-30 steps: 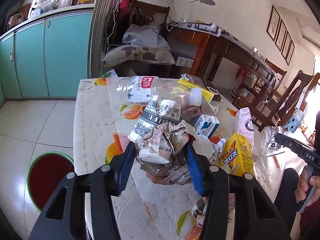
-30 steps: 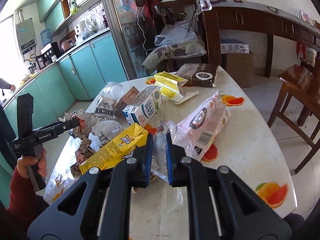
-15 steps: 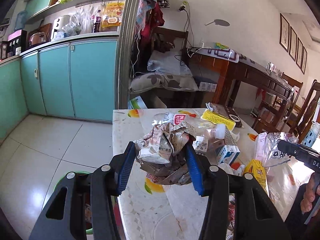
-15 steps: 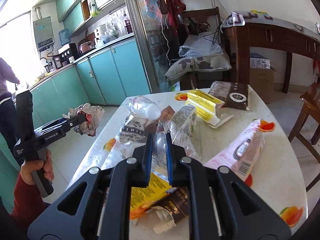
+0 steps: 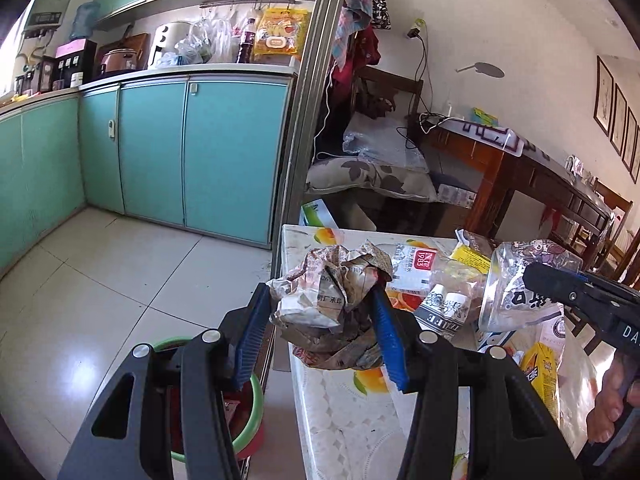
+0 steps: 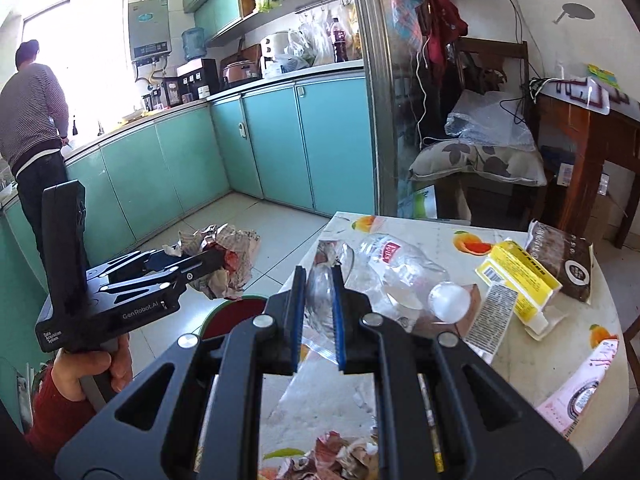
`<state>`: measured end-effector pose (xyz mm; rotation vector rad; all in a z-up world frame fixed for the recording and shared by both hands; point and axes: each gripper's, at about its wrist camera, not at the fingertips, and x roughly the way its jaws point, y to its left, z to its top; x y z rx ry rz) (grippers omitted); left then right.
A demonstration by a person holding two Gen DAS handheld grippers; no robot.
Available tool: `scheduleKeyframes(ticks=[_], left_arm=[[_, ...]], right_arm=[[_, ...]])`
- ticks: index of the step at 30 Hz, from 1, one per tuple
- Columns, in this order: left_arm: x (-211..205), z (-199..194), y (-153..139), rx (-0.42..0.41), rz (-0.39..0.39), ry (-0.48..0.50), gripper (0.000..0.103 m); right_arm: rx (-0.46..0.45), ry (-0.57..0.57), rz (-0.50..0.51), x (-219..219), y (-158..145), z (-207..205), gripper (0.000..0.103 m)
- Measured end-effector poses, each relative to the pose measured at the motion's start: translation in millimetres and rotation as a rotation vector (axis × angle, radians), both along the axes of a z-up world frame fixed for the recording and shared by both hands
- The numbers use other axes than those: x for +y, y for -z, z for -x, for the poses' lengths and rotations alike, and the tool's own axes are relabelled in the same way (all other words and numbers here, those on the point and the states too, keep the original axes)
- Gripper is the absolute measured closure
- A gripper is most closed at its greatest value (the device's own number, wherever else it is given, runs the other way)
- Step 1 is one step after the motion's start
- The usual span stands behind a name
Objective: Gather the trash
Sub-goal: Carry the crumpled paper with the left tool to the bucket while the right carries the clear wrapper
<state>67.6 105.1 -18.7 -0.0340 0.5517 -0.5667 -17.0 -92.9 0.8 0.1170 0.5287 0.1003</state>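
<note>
The left claw (image 5: pixel 320 320) pinches a crumpled newspaper wad (image 5: pixel 332 300), held off the worktop's (image 5: pixel 344 408) left edge, above the green-rimmed red bin (image 5: pixel 256 400) on the floor. The right claw (image 6: pixel 316 312) is pressed together on a clear plastic bag (image 6: pixel 320 304) over the worktop's left edge. A crushed plastic bottle (image 6: pixel 404 272) and a yellow box (image 6: pixel 516 276) lie on the worktop beyond it.

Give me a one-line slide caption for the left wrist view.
Left gripper clamps crumpled newspaper at the table edge, above the green-rimmed bin on the floor.
</note>
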Motion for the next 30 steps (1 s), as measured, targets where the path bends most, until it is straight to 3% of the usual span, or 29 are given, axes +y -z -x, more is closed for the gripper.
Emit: scheduleKeyframes(ticks=[17, 22, 26, 30], left_arm=[[39, -17, 9, 0.047, 0.038, -0.098, 0.054], [31, -37, 24, 0.148, 0.088, 0.001, 0.054], [9, -42, 31, 0.155, 0.03, 0.028, 0.054], [-5, -40, 28, 0.14, 0.034, 0.051, 0.054]], right_arm=[[-0.005, -0.041, 0.095, 60, -5, -38, 0.09], [0.009, -0.03, 0.098, 59, 2, -38, 0.09], [0.009, 0.006, 0.115, 47, 1, -33, 0.09], [0.004, 0.036, 0.113, 34, -2, -31, 0.09]])
